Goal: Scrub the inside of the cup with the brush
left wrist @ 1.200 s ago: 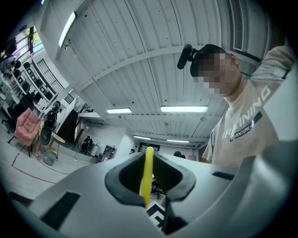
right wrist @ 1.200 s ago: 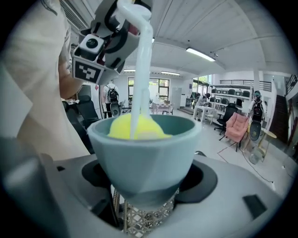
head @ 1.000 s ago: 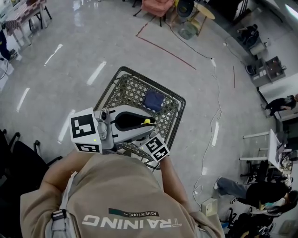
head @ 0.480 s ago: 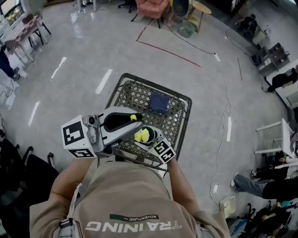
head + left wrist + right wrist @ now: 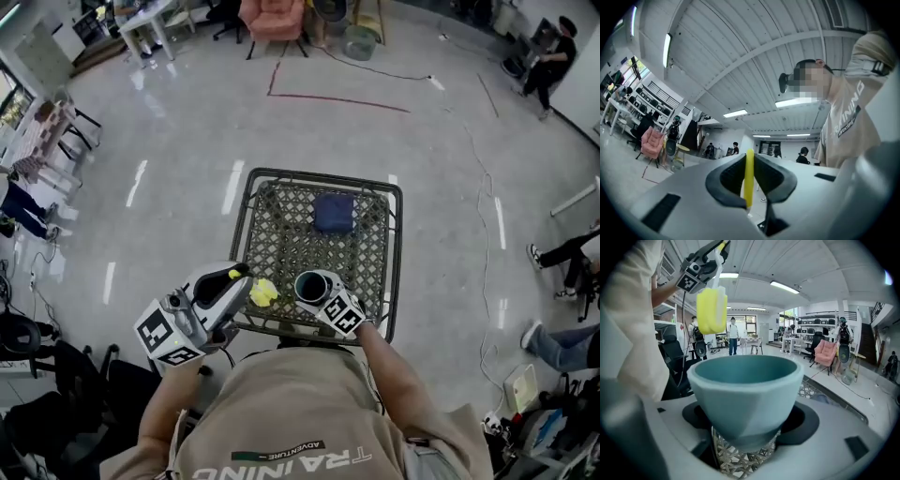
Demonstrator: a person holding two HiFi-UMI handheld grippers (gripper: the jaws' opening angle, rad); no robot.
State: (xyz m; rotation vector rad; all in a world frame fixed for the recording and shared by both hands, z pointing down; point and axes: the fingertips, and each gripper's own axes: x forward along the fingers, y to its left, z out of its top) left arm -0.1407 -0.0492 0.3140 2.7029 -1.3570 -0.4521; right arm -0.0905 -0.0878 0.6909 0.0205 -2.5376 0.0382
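A teal cup (image 5: 309, 285) stands upright at the near edge of the woven table (image 5: 281, 234), with my right gripper (image 5: 324, 296) shut on it. In the right gripper view the cup (image 5: 745, 390) fills the space between the jaws, its mouth open and empty. My left gripper (image 5: 240, 283) is shut on the thin yellow handle (image 5: 749, 176) of a brush. The brush's yellow sponge head (image 5: 263, 292) hangs just left of the cup, outside it. From the right gripper view the brush head (image 5: 711, 310) sits above and left of the rim.
A dark blue pad (image 5: 333, 213) lies at the far side of the table, which has a dark metal rim (image 5: 323, 175). Shiny floor surrounds it, with cables (image 5: 478, 178) at right, a pink chair (image 5: 272, 17) far off, and people at the room's edges.
Half a second ago the yellow brush head was inside the cup. My left gripper has pulled it out and moved left and down. The cup stays gripped.
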